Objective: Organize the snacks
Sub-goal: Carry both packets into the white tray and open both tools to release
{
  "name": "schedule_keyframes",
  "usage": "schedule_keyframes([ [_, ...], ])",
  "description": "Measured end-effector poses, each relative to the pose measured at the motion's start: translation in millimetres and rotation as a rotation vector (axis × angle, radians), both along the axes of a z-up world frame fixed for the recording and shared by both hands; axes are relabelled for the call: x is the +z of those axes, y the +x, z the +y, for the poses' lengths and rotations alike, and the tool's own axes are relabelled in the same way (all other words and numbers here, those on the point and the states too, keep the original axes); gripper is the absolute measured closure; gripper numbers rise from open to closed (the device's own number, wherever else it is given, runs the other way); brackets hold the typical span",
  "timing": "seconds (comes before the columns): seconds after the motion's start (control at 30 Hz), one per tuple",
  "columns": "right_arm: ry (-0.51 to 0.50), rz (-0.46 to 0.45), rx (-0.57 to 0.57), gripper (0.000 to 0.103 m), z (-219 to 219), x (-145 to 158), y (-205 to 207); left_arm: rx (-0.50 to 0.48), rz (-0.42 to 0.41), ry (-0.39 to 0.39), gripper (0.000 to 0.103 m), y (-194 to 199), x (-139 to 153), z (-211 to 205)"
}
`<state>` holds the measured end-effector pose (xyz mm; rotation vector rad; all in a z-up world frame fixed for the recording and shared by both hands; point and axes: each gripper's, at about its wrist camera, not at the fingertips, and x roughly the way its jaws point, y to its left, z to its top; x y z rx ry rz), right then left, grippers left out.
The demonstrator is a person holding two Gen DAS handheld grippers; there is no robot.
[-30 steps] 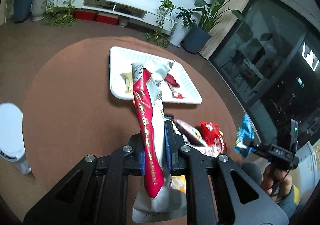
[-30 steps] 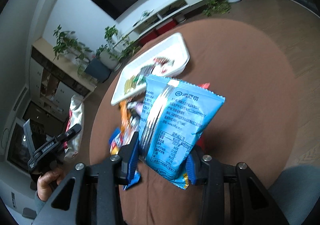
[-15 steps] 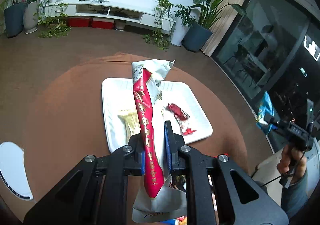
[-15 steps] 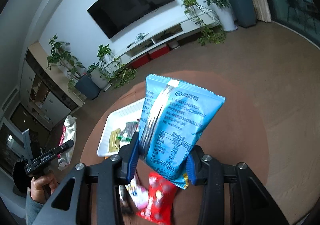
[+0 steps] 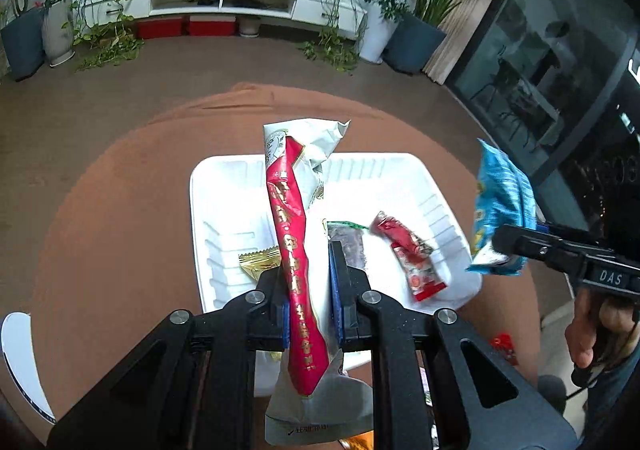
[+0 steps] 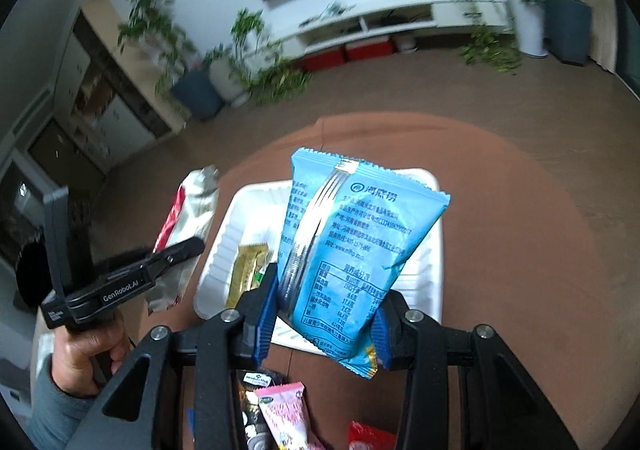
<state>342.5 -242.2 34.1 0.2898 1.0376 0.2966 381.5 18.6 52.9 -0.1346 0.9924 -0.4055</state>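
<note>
The left gripper (image 5: 308,314) is clamped tight on a long red-and-silver packet (image 5: 294,250), pinching it low on its length so most of it stands up past the pads, above the white tray (image 5: 216,210). The packet looks light and crinkly, its foil creased and folded over at the top; a grip near the middle would probably keep it from flopping. The right gripper (image 6: 324,322) clasps a blue snack bag (image 6: 344,250) by its lower end, also over the tray (the jaws sit wider here, since the bag is puffy). That bag seems soft, air-filled and slick, so squeezing at the flat crimped seam should hold better than at the pillow. Small sachets already lie in the tray, which rests on the round brown table (image 5: 112,230).
</note>
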Motion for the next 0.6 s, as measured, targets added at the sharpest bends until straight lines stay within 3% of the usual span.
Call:
schedule_keyframes([
  [0.6, -0.1, 0.121, 0.096, 0.06, 41.8, -60.1, 49.7, 0.002, 0.07, 0.066, 0.089, 32.4, -73.6, -28.0],
])
